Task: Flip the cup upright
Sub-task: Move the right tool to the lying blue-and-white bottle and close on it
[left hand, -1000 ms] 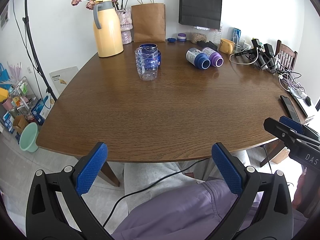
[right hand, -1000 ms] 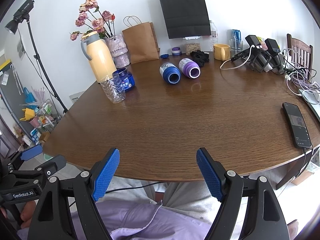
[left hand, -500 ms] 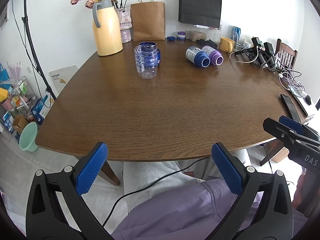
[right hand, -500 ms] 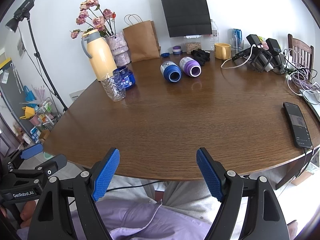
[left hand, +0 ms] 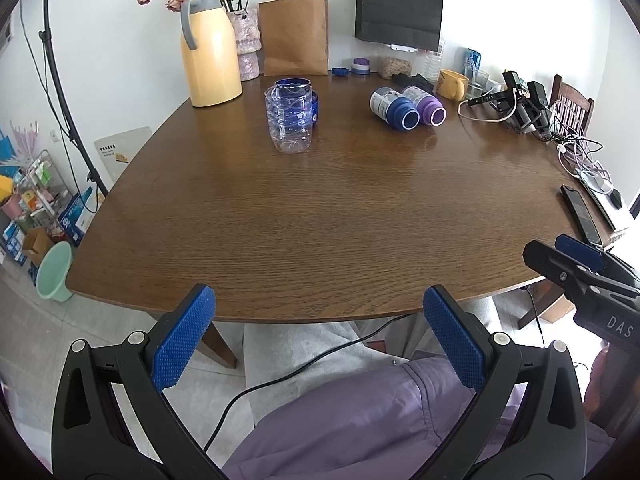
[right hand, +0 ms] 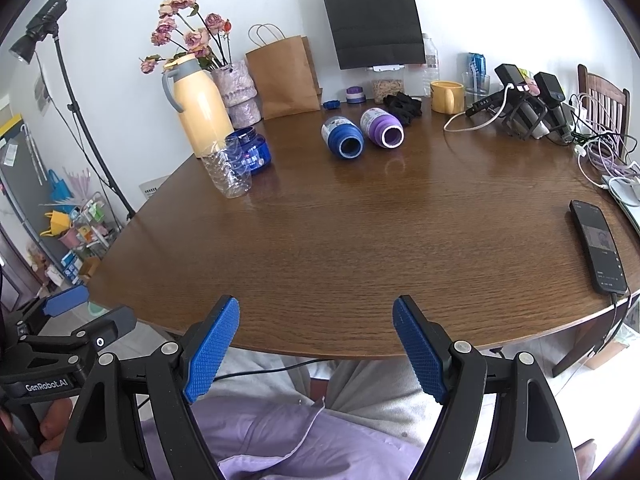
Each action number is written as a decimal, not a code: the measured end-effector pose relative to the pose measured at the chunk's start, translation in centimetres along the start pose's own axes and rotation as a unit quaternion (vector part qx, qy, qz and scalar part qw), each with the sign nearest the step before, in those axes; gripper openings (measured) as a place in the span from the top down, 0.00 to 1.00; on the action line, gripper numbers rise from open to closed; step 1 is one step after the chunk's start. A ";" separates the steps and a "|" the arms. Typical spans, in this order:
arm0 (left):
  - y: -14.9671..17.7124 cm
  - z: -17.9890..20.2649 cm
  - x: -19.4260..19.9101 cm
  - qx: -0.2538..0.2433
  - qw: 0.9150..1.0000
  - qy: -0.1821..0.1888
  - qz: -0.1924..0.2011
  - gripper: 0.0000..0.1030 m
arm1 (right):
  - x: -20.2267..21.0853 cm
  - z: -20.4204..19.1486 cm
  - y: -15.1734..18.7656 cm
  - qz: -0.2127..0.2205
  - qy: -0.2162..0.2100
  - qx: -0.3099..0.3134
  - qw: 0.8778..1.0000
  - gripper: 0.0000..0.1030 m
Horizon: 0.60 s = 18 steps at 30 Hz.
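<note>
Two cups lie on their sides at the far middle of the brown table, mouths toward me: a blue cup (left hand: 394, 110) (right hand: 343, 138) and a purple cup (left hand: 425, 105) (right hand: 383, 128) to its right, side by side. My left gripper (left hand: 318, 330) is open and empty, held below the table's near edge. My right gripper (right hand: 316, 344) is open and empty too, also off the near edge. Both are far from the cups.
A clear plastic bottle (left hand: 289, 118) stands in front of a blue jar (right hand: 250, 152) at the far left. A yellow thermos (left hand: 210, 46), flower vase, paper bags and a yellow mug (right hand: 446, 96) line the back. Chargers, cables and a phone (right hand: 598, 246) lie on the right.
Both grippers have drifted slightly; the scene sits a little lower and nearer in the views. Nothing on the table has moved.
</note>
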State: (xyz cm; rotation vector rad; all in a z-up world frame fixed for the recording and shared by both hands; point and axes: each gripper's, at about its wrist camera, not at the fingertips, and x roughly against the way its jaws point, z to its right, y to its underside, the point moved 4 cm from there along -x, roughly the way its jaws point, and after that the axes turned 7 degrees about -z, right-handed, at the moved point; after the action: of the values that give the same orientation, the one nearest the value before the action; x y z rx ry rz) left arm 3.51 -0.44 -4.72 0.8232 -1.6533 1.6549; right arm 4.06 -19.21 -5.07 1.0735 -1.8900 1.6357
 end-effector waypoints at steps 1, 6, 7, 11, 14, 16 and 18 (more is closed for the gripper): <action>-0.2 -0.1 -0.1 0.000 1.000 -0.002 0.001 0.00 | -0.1 0.1 -0.1 0.000 0.000 0.001 1.000 0.20; -2.4 -0.8 -1.3 0.007 1.000 -0.017 0.016 0.00 | -1.6 1.2 -1.1 0.005 -0.009 -0.006 1.000 0.20; -3.1 -0.9 -1.7 0.007 1.000 -0.007 0.017 0.00 | -2.2 1.5 -1.4 0.003 -0.011 -0.010 1.000 0.20; -5.7 0.0 -3.5 -0.013 1.000 0.019 0.017 0.00 | -4.4 2.5 -3.5 -0.002 -0.027 -0.013 1.000 0.20; -7.6 1.2 -4.8 -0.032 0.999 0.039 0.016 0.00 | -6.0 3.5 -6.0 -0.006 -0.037 -0.019 0.999 0.20; -9.3 2.0 -5.7 -0.048 0.998 0.049 0.017 0.00 | -6.8 3.9 -7.9 -0.005 -0.047 -0.019 0.999 0.20; -10.7 2.6 -6.5 -0.058 0.996 0.059 0.020 0.00 | -7.7 4.3 -10.2 -0.004 -0.049 -0.013 0.999 0.20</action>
State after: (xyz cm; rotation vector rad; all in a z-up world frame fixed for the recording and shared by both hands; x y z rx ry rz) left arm 15.89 -3.24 -3.59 0.6278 -1.6739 1.5866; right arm 17.41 -21.26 -5.18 1.1694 -1.9604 1.5770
